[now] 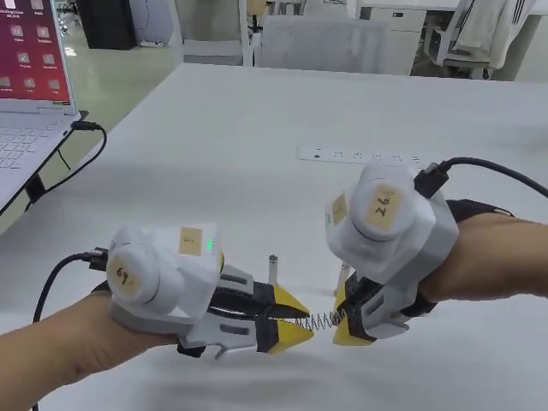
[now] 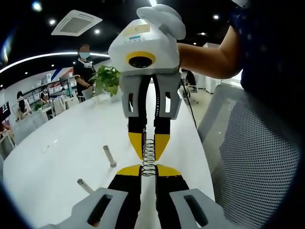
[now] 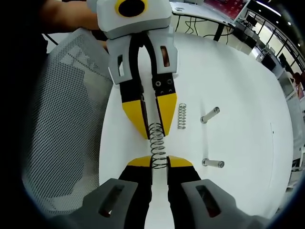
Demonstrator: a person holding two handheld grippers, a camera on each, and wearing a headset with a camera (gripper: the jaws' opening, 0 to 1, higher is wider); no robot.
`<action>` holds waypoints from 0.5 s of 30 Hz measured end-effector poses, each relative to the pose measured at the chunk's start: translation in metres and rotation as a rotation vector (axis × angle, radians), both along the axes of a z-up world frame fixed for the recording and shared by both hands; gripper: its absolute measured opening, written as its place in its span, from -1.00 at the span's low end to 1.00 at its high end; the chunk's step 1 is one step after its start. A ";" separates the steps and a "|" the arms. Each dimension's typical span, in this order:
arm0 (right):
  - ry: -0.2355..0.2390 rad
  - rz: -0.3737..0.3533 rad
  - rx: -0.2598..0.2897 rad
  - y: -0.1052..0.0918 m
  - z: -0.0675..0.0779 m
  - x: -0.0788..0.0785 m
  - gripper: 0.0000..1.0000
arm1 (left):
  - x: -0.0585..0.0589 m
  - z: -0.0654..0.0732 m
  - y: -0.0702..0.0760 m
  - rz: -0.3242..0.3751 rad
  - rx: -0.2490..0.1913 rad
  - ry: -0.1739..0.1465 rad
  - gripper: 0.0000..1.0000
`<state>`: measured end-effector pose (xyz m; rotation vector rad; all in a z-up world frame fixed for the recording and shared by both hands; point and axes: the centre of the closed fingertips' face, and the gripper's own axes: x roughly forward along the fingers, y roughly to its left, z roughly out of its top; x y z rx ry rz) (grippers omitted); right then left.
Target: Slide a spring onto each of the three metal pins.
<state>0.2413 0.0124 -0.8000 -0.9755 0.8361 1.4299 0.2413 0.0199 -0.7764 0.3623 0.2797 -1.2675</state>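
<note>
On the white table (image 1: 257, 154) the left gripper (image 2: 148, 171) and the right gripper (image 3: 159, 162) meet tip to tip. Each one is pinched on one end of the same spring (image 3: 157, 142), which is stretched between them. A pin (image 3: 209, 115) and a second pin (image 3: 213, 163) stand near, both bare. A loose spring (image 3: 182, 116) lies just beside the first. I judge this is a handover before threading. Next, one gripper must release, and the other must bring the free end over a pin.
</note>
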 end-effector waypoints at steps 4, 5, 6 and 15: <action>0.003 0.000 0.012 0.003 0.004 -0.002 -0.83 | 0.000 -0.001 0.000 -0.002 0.006 -0.002 -0.95; 0.001 0.001 0.013 0.003 0.005 -0.002 -0.83 | 0.000 -0.001 0.000 -0.002 0.005 -0.002 -0.95; 0.000 0.002 0.015 0.003 0.006 -0.002 -0.83 | 0.000 -0.001 0.000 -0.001 0.005 -0.002 -0.95; -0.006 0.010 0.022 0.008 0.015 -0.004 -0.83 | -0.002 -0.005 0.000 -0.009 0.023 -0.006 -0.96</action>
